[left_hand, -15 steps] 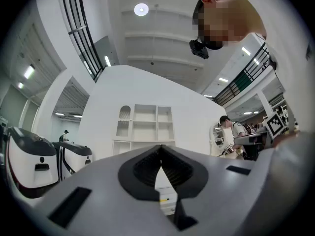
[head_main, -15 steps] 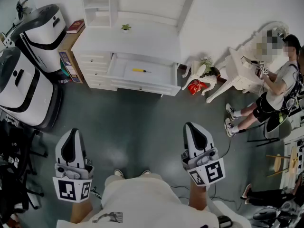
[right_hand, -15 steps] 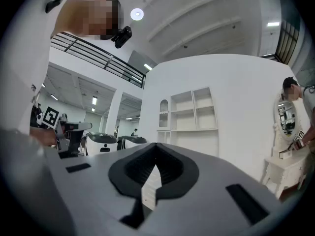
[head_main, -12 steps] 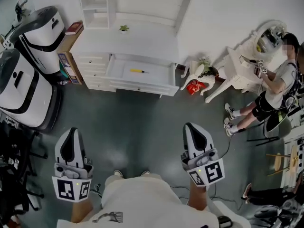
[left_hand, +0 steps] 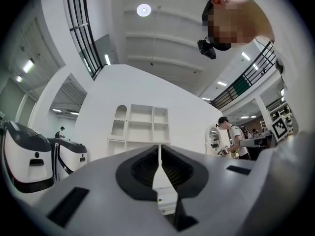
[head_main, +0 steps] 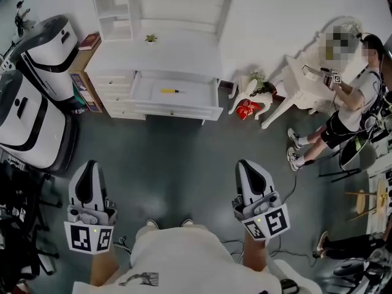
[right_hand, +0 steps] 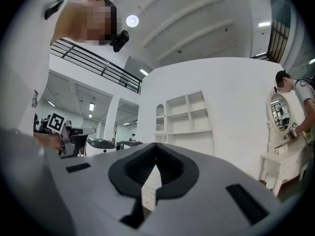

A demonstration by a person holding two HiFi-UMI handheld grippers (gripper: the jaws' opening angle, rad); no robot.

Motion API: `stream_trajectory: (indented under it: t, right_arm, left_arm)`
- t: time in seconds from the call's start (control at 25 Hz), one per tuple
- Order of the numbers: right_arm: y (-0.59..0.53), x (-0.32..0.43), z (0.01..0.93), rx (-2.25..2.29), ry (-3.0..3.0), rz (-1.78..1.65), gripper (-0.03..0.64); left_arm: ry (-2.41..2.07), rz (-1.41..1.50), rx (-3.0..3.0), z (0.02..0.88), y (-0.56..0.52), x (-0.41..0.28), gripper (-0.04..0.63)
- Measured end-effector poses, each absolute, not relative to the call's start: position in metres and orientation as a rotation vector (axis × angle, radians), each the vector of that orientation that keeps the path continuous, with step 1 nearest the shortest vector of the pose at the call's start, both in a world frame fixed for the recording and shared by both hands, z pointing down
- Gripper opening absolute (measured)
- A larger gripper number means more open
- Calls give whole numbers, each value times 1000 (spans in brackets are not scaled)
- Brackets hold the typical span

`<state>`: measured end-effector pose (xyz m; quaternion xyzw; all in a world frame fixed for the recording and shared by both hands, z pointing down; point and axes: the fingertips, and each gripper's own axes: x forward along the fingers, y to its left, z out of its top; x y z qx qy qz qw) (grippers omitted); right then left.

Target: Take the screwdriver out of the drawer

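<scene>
- The left claw [head_main: 90,167], white with black pads, sits at the lower left of the frame. Its jaws are pressed together on nothing, and it aims up-frame toward the white cabinet [head_main: 184,54].
- The yellow-handled screwdriver [head_main: 169,91] lies in the open white drawer [head_main: 174,110] at upper centre-left, well apart from both claws. Its long axis runs across the frame, handle left, dark tip right.
- The right claw [head_main: 248,165], lower right of centre, is likewise closed and empty. The screwdriver lies up-frame between the two, so neither looks clearly nearer.
</scene>
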<state>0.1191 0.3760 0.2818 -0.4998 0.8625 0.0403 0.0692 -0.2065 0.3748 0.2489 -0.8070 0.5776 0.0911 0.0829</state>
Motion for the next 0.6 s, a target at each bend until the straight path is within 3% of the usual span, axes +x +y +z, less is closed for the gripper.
stream_trajectory:
  t: [0.2, 0.4, 0.44, 0.6]
  right_arm:
    - [385, 139, 287, -1510, 2582, 113, 9]
    - [391, 163, 294, -1497, 2582, 102, 9]
    - [393, 166, 297, -1490, 2585, 96, 9]
    - [393, 175, 307, -1459, 2589, 79, 9]
  left_arm:
    - [1838, 246, -2293, 253, 382, -214, 44]
    - [1911, 178, -2179, 253, 389, -212, 377]
    - [1916, 166, -2166, 253, 392, -210, 416]
    - [1920, 131, -2155, 259, 400, -200, 462]
